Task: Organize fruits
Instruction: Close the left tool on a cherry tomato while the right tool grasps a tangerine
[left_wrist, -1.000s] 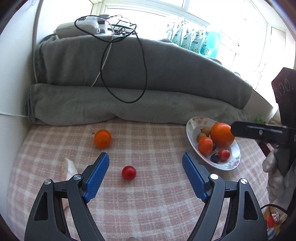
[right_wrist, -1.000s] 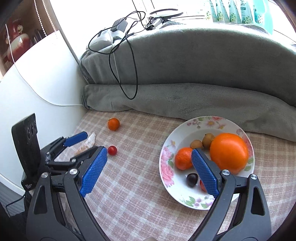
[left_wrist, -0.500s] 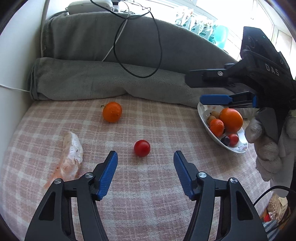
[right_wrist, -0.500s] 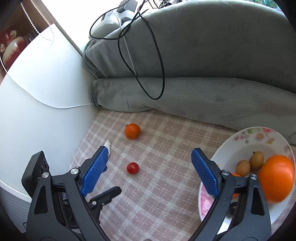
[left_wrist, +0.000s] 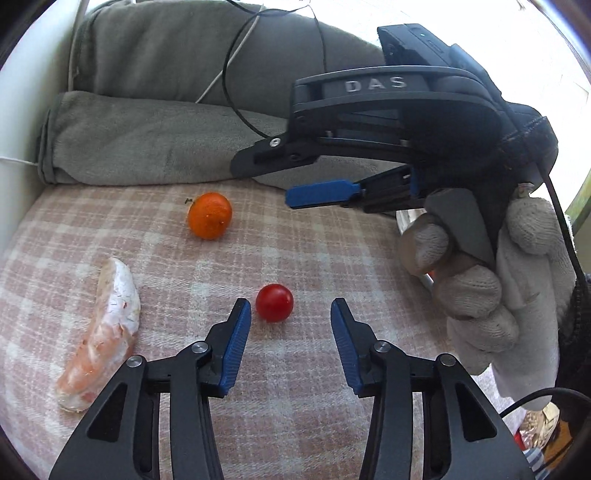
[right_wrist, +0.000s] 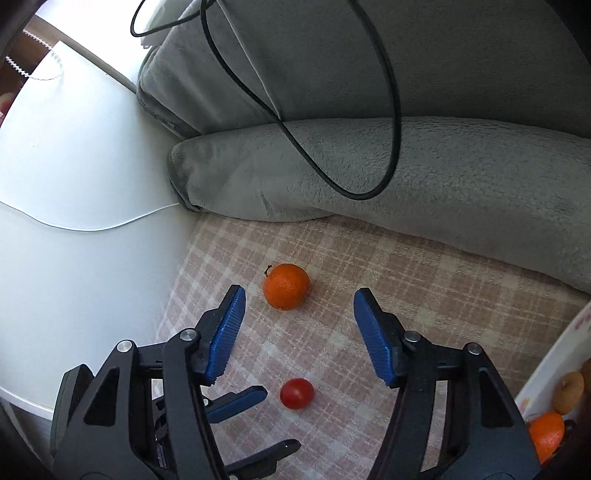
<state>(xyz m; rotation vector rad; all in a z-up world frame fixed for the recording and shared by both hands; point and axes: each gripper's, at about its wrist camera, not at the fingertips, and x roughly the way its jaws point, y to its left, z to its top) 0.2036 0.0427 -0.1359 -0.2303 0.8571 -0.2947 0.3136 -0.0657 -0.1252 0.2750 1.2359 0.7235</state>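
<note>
Your left gripper (left_wrist: 290, 314) has its jaws open and empty, low over the checked cloth (left_wrist: 325, 251). The cherry tomato (left_wrist: 274, 302) lies just ahead of the tips, nearer the left one, not touched. It is round, no long axis.

Your right gripper (right_wrist: 299, 306) is wide open, holding nothing. The mandarin (right_wrist: 286, 291) sits between its tips, closer to the left pad, stem pointing up and left toward the white wall (right_wrist: 74, 192).

The fruit plate (right_wrist: 546, 373) is at the right edge.
</note>
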